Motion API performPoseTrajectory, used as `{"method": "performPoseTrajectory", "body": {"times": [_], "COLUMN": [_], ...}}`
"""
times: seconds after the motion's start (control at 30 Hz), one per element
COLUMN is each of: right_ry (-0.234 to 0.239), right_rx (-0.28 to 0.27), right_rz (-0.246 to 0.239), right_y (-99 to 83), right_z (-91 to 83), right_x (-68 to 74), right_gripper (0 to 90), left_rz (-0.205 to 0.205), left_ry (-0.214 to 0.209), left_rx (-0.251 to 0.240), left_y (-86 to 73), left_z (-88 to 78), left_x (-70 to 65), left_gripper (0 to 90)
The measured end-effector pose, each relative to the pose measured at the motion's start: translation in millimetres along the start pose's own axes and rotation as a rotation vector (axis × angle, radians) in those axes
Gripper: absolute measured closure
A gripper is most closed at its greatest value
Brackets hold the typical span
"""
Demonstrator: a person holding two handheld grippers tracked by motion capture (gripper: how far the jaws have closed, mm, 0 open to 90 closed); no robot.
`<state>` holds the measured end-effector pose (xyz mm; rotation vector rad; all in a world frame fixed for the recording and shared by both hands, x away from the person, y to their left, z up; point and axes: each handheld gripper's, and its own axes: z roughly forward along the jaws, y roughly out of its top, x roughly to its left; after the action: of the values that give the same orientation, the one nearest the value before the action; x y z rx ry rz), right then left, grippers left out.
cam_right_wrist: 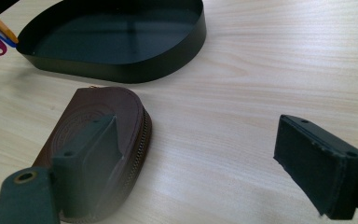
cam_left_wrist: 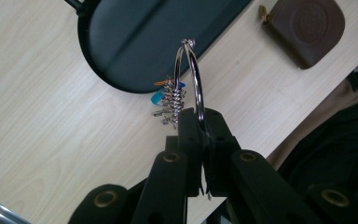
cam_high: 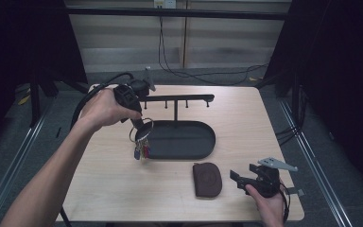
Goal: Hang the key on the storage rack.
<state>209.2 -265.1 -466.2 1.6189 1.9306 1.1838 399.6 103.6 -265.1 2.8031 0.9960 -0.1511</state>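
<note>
Left gripper [cam_high: 136, 124], black, two-jaw, hand-held: clamped tight on large silver metal key ring [cam_left_wrist: 189, 79] at its lower arc. Ring hangs on edge, clear of pale wood-grain table [cam_high: 123, 189], above left end of black oval metal tray [cam_high: 208, 142], toward table's left edge. Bunch of small keys with coloured plastic tags (blue, pink, orange) [cam_high: 142, 151] dangles from ring below jaws.

Handling, judged: ring thin, hard, polished wire, so likely slippery and prone to pivot between flat pads. Bunch light, but free to swing and slide round ring, shifting load. Nothing fragile. Best hold probably as now, across the wire opposite the loose keys, leaving upper arc open for hooking. Tags soft-looking and too loose for a steady hold.

Black T-shaped peg rack [cam_high: 177, 99] rises from tray's far rim; pegs point down from crossbar. Ring hangs below and left of crossbar, not touching.

Brown rounded leather zip pouch [cam_high: 207, 178] lies flat near table's near edge, just in front of tray, apart from it. Soft, flat, grippy surface; edge by zip looks the sensible hold.

Right gripper [cam_high: 240, 178]: jaws wide apart, nothing between them, low near table's near right corner; in right gripper view one jaw stands in front of pouch, contact not discernible.
</note>
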Motion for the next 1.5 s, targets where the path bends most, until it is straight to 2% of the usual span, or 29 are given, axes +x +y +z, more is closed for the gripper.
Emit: {"method": "performPoseTrajectory", "body": {"times": [0.17, 0.33, 0.4, 0.5, 0.77, 0.83, 1.0, 1.3, 1.4, 1.5], "right_ry": [0.0, 0.003, 0.004, 0.004, 0.007, 0.008, 0.009, 0.017, 0.017, 0.018], "right_rx": [0.001, 0.001, 0.005, 0.005, 0.008, 0.009, 0.008, 0.015, 0.014, 0.017], "right_rz": [0.006, 0.001, -0.001, 0.001, 0.0, 0.001, 0.002, 0.004, 0.004, 0.004], "right_y": [0.1, -0.1, -0.2, -0.2, -0.2, -0.5, -1.5, -1.7, -1.6, -1.7], "right_z": [0.1, 0.0, -0.1, 0.4, 0.2, -0.1, -1.3, -1.1, -1.0, -1.2], "right_x": [-0.6, -0.2, 0.4, 0.1, 0.0, 0.3, 0.6, 0.4, 0.4, 0.4], "right_gripper": [13.9, 14.0, 14.0, 14.0, 14.0, 14.0, 14.0, 14.1, 14.1, 14.1], "left_rz": [-0.024, -0.001, -0.007, -0.025, -0.04, -0.044, -0.065, -0.067, -0.074, -0.076], "left_ry": [-0.008, -0.002, 0.011, 0.013, 0.001, 0.015, 0.01, 0.014, 0.036, 0.039], "left_rx": [-0.003, -0.006, -0.014, -0.012, -0.004, 0.0, 0.013, 0.029, 0.031, 0.016], "left_y": [5.9, 9.8, 10.5, 12.1, 19.3, 22.5, 28.4, 35.6, 35.9, 34.9], "left_z": [-0.2, -3.4, -3.9, -2.0, 3.3, 4.3, 10.6, 20.1, 20.9, 20.9], "left_x": [6.2, 9.5, 11.6, 16.5, 28.9, 32.3, 41.4, 50.0, 52.8, 56.9], "left_gripper": [87.6, 87.6, 87.5, 87.5, 87.5, 87.5, 87.6, 87.5, 87.4, 87.2]}}
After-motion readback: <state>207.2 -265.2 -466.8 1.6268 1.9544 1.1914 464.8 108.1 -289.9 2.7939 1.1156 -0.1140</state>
